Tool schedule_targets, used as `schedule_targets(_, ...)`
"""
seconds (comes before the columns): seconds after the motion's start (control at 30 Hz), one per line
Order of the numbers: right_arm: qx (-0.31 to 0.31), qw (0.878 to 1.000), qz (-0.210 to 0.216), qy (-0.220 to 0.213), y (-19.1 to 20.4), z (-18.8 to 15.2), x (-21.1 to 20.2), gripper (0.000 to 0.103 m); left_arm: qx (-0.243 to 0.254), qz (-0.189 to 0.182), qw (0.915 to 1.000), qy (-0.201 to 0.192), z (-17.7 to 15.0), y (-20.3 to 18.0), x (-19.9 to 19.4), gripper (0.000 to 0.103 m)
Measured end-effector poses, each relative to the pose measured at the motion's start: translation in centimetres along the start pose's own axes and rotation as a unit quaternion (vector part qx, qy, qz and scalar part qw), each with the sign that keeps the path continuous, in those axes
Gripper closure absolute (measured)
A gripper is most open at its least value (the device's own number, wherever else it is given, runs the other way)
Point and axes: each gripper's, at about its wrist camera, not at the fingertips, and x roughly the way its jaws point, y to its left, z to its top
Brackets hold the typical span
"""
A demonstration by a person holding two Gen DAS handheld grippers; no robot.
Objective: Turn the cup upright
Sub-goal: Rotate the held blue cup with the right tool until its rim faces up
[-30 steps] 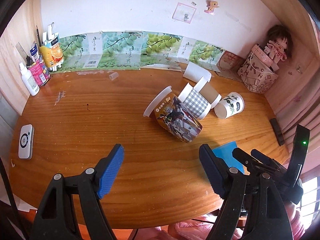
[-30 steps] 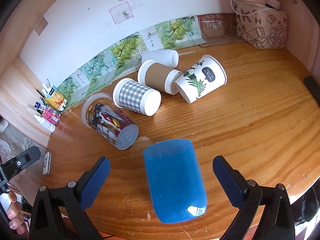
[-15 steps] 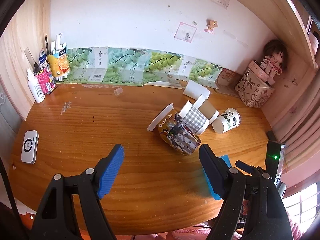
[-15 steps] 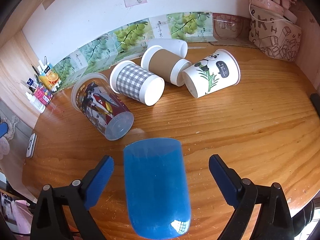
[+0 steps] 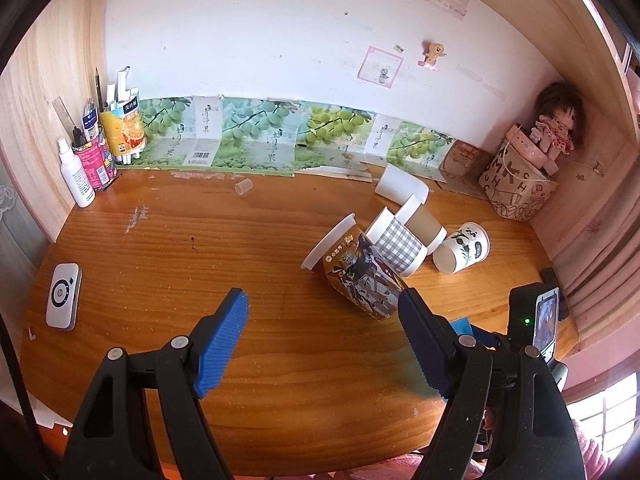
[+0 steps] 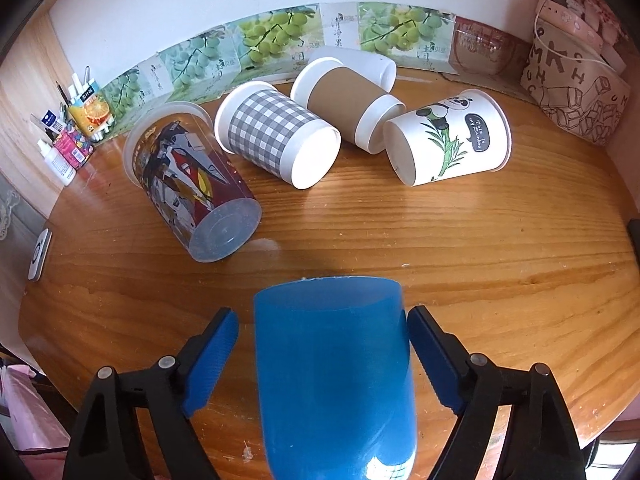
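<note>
A blue plastic cup [image 6: 334,364] lies on its side near the table's front edge, mouth toward the wall. My right gripper [image 6: 322,356] is open with its fingers on either side of the cup; the right pad [image 6: 430,354] is at the cup's wall, the left pad [image 6: 212,354] stands a little apart. In the left wrist view only a blue corner of the cup [image 5: 460,326] shows behind my left gripper's right finger. My left gripper [image 5: 322,336] is open and empty above the table's front.
Several cups lie on their sides mid-table: a clear printed cup [image 6: 192,184], a grey checked cup [image 6: 276,134], a brown-sleeved cup [image 6: 344,100], a panda cup [image 6: 452,136], a white cup [image 5: 400,188]. A white device [image 5: 62,296] lies far left. A paper bag [image 5: 516,192] stands back right.
My right gripper has moved forward and narrowed around the blue cup. My left gripper has drawn back and risen, showing more wall.
</note>
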Motion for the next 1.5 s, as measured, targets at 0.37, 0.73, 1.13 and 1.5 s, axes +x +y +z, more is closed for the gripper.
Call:
schedule_targets(0.37, -0.017, 1.000, 0.001, 0.001, 0.0, 0.9, 0.1, 0.029, -0.001, 0.002, 1.0000, 0.000, 0.4, -0.2, 0.3, 0.023)
schedule_targets(0.73, -0.019, 0.998, -0.027, -0.045, -0.3, 2.2, -2.8, 0.029, 0.009, -0.009, 0.9999, -0.010, 0.8, -0.2, 0.1, 0.023)
schedule_targets(1.13, 0.010, 0.997, -0.038, -0.072, -0.6, 1.6, -5.5, 0.029, 0.030, -0.026, 0.9991, -0.016, 1.0, -0.5, -0.2, 0.023)
schedule_targets(1.5, 0.023, 0.997, -0.039, -0.065, -0.3, 0.2, -6.4, 0.029, 0.040, -0.034, 0.9986, -0.012, 0.3, -0.7, -0.7, 0.023)
